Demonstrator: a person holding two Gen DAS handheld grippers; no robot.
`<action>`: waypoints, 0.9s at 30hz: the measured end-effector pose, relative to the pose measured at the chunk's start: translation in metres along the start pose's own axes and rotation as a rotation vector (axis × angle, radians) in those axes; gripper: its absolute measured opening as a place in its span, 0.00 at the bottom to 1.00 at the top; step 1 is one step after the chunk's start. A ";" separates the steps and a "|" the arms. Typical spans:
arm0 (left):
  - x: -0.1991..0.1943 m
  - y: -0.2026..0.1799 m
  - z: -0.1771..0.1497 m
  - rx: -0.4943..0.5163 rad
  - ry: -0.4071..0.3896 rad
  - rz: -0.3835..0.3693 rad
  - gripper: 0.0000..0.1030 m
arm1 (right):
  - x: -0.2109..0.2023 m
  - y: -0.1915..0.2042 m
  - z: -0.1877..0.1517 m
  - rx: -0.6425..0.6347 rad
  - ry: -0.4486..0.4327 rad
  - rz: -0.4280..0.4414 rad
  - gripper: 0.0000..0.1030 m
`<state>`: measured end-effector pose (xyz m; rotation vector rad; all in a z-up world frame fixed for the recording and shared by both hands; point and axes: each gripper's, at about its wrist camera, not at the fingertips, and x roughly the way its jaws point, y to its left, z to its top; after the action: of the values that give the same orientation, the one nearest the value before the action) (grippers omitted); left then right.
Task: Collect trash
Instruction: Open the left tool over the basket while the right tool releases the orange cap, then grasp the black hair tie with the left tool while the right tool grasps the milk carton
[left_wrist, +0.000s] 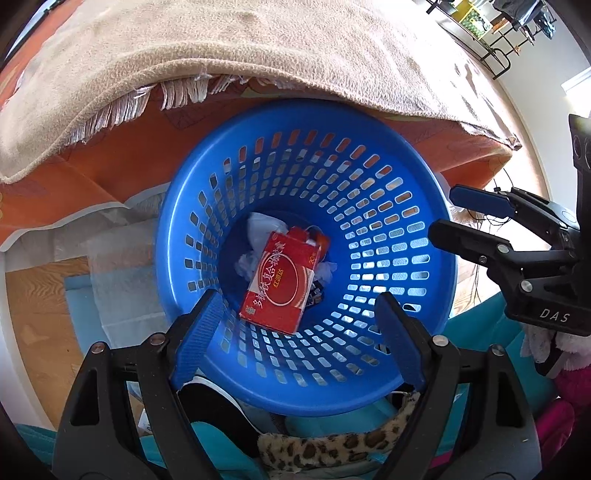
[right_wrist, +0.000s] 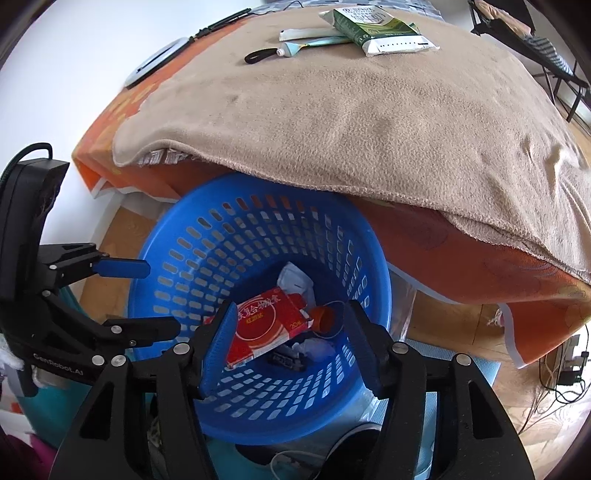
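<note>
**Red box lies in the basket, more rubbish waits on the table**

Both grippers hang over the blue basket (left_wrist: 306, 254), pointing steeply down into it. The left gripper (left_wrist: 301, 325) has its jaws wide apart with nothing between them. The right gripper (right_wrist: 291, 347) also stands parted and empty; the red box (right_wrist: 266, 328) seen between its fingers lies well below, on the basket floor, not in a grip.

That box rests tilted on crumpled white paper (left_wrist: 258, 229), with an orange cap (right_wrist: 325, 319) beside it.

On the table, atop the beige blanket (right_wrist: 369, 129), lie a green packet (right_wrist: 376, 31), a tube (right_wrist: 310, 46) and a black loop (right_wrist: 258, 56), well apart from the basket.

I'd guess the packet is light and soft, likely to buckle, so pinch it across its narrow width near the middle. The tube looks slick and squashy; better taken near the firm cap end.
</note>
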<state>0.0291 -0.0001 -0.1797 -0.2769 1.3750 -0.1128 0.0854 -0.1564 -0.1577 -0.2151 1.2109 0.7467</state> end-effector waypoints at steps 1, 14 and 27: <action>-0.001 0.001 0.000 -0.004 -0.003 -0.001 0.84 | 0.000 -0.001 0.000 0.002 0.000 -0.001 0.57; -0.009 0.007 0.008 -0.043 -0.060 -0.001 0.84 | -0.002 -0.006 0.004 0.027 -0.009 -0.008 0.59; -0.047 0.015 0.041 -0.033 -0.206 0.050 0.84 | -0.029 -0.026 0.030 0.076 -0.119 -0.027 0.65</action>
<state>0.0590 0.0313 -0.1316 -0.2733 1.1785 -0.0192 0.1206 -0.1721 -0.1267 -0.1223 1.1186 0.6799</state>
